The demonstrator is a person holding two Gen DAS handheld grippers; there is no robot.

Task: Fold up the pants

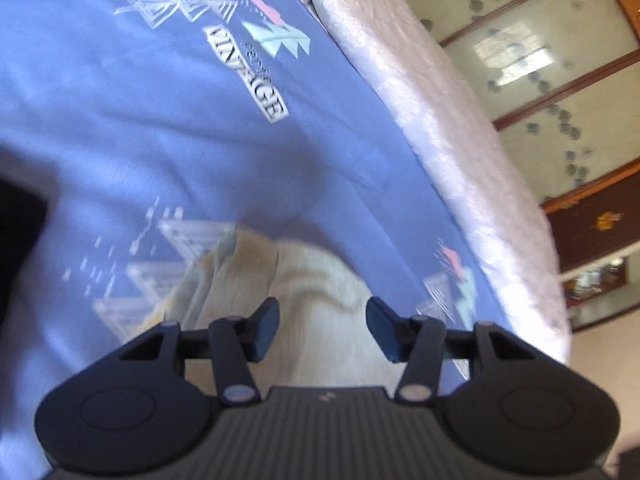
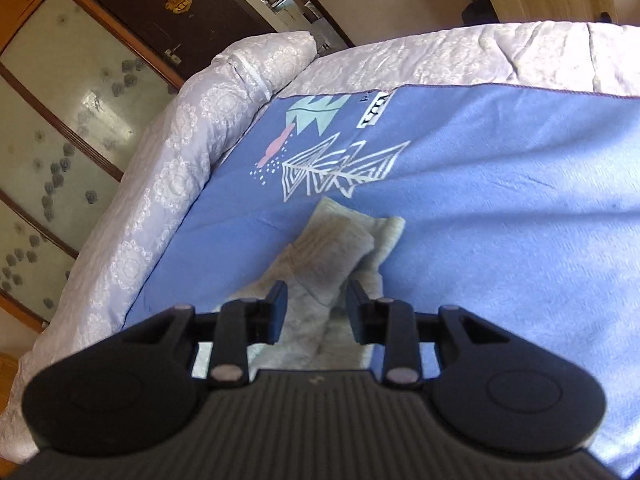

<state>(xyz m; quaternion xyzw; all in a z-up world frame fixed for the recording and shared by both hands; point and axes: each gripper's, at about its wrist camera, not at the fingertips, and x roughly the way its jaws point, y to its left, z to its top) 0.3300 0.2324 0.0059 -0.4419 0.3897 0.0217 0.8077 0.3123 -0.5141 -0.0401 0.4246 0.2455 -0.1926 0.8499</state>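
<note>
Pale grey pants (image 2: 336, 252) lie crumpled at lower centre of the frame on a blue printed blanket (image 2: 500, 200) spread over a white quilt (image 2: 168, 168). Both the left gripper (image 1: 323, 328) and right gripper (image 2: 316, 308) hover above the cloth, jaws apart, holding nothing. The overlapped legs look likely to bunch if pinched through two layers.
</note>
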